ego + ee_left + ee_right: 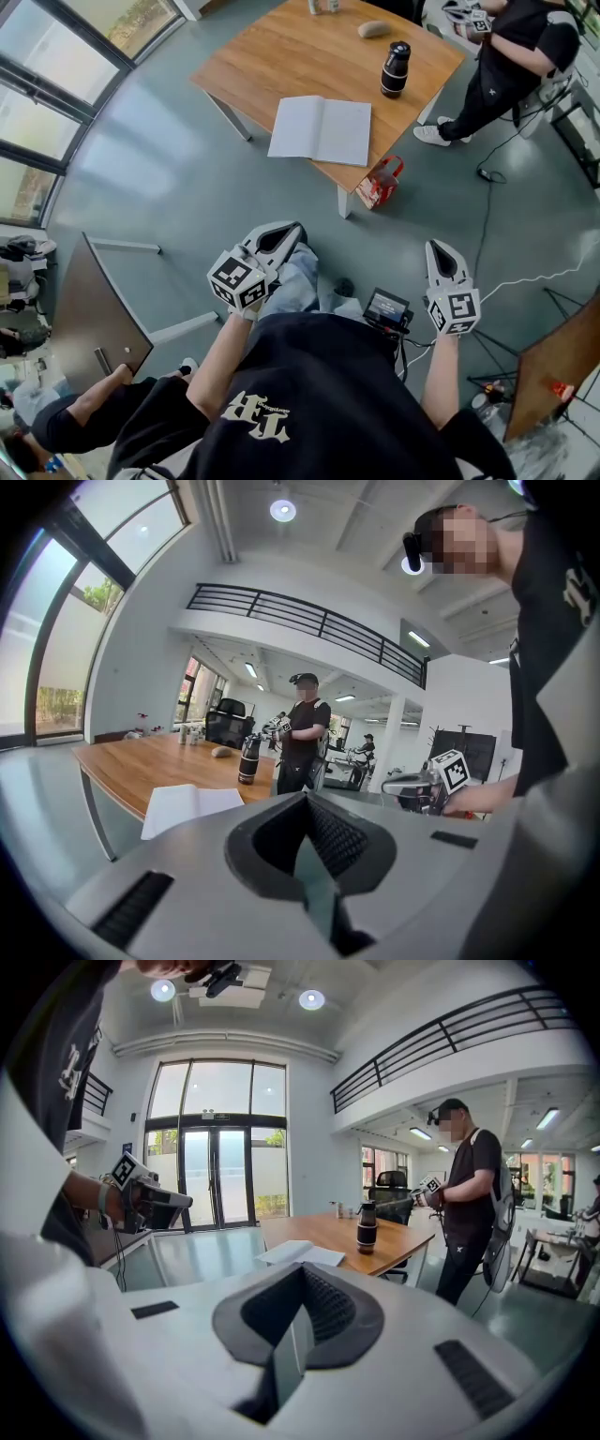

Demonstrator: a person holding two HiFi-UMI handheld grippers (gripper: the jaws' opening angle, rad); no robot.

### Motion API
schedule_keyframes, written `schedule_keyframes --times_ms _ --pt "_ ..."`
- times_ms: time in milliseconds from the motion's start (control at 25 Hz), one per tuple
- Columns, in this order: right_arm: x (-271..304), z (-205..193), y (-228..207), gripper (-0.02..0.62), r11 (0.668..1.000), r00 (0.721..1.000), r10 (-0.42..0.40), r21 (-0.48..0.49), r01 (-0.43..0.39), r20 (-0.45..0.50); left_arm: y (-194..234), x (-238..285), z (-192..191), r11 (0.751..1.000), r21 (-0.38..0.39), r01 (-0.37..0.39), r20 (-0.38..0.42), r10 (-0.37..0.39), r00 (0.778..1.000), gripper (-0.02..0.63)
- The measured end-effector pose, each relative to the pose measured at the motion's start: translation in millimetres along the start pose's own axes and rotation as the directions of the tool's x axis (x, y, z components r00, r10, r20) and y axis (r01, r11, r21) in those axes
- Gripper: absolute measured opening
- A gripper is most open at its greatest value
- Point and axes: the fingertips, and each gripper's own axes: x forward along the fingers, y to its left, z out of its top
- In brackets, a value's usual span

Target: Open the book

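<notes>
The book point(321, 129) lies open by the table's point(291, 52) near edge. The left hand-held gripper point(287, 234) and right hand-held gripper point(439, 251) hover well apart from it, jaws together, empty.

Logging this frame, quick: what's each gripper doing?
Left gripper: jaws shut, holding nothing.
Right gripper: jaws shut, holding nothing.

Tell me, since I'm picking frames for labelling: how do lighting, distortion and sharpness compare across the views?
Head view: even daylight, sharp on the open white book, fisheye bending towards the edges. Left gripper view: dark round vignette, glare from the round ceiling lamp. Right gripper view: bright glass doors, the grey right tool close up and soft.
</notes>
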Motion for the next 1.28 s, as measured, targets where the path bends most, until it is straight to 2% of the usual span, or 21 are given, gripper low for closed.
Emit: schedule_keyframes --times_ms 520,680,760,960,1280 --pt "-2 5 54 -0.012 0.997 0.998 0.066 -0.032 -0.066 0.005 -14 -16 -3 0.999 0.042 0.019 -0.04 -0.017 0.999 0.006" --pt "-1 9 65 -0.012 0.994 0.998 0.063 -0.084 -0.064 -0.02 -10 -19 1 0.999 0.032 0.042 -0.029 -0.041 0.999 0.006" --pt "1 14 70 -0.012 0.994 0.998 0.056 -0.093 -0.059 -0.028 -6 -23 3 0.998 0.032 0.052 -0.024 -0.051 0.998 0.006" --pt "10 38 91 -0.012 0.998 0.999 0.044 -0.043 -0.044 0.005 17 -45 10 0.997 0.043 0.058 -0.007 -0.058 0.998 0.006" --pt "29 71 139 -0.012 0.996 0.999 0.035 -0.077 -0.034 0.015 49 -78 19 0.996 0.036 0.08 0.023 -0.08 0.996 0.006"
